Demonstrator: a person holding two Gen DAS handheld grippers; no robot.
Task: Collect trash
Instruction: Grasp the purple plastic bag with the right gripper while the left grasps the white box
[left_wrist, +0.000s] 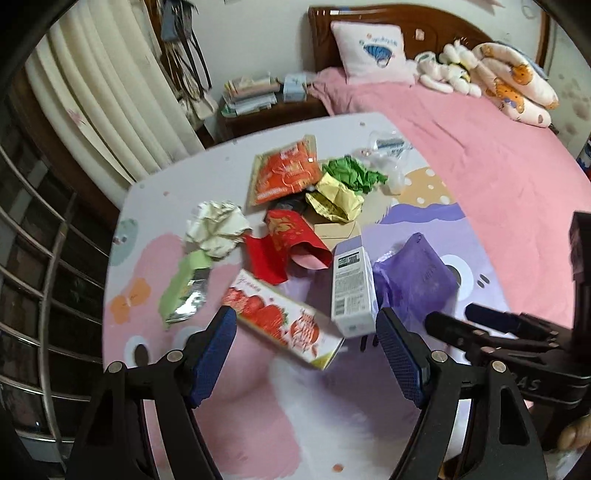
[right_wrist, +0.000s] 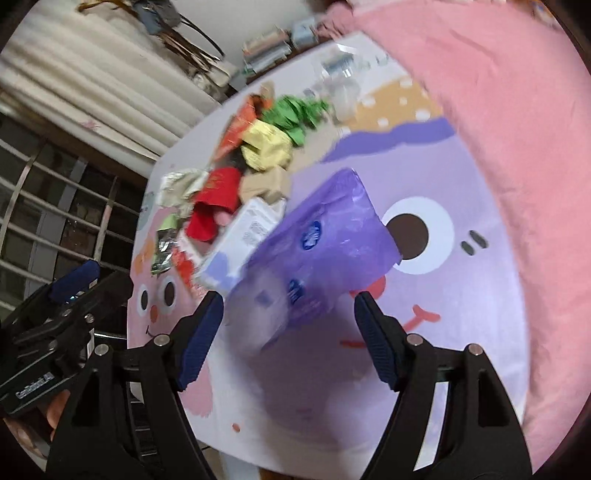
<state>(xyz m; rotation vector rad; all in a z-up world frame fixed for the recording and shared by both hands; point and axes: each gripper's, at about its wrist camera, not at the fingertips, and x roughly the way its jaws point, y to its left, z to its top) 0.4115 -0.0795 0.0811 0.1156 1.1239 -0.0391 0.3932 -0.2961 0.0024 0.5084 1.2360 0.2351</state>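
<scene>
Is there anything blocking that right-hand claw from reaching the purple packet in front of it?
Nothing visible does. The right gripper is open, and the purple packet lies just ahead between its fingers, on top of the table. The white box sits beside it, not in front.

A pink-covered bed (left_wrist: 480, 155) with wooden headboard (left_wrist: 436, 26) stands beside cream curtains (left_wrist: 99, 92) and a barred window (left_wrist: 33, 258).

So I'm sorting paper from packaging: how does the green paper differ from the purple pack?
The green paper is crumpled into a ragged wad; the purple pack is a smooth, glossy, boxy shape. The paper sits at the far side of the pile, and the pack lies nearest the right tongs. The pack looks bigger. Both rest on the table, and no tongs hold either.
</scene>
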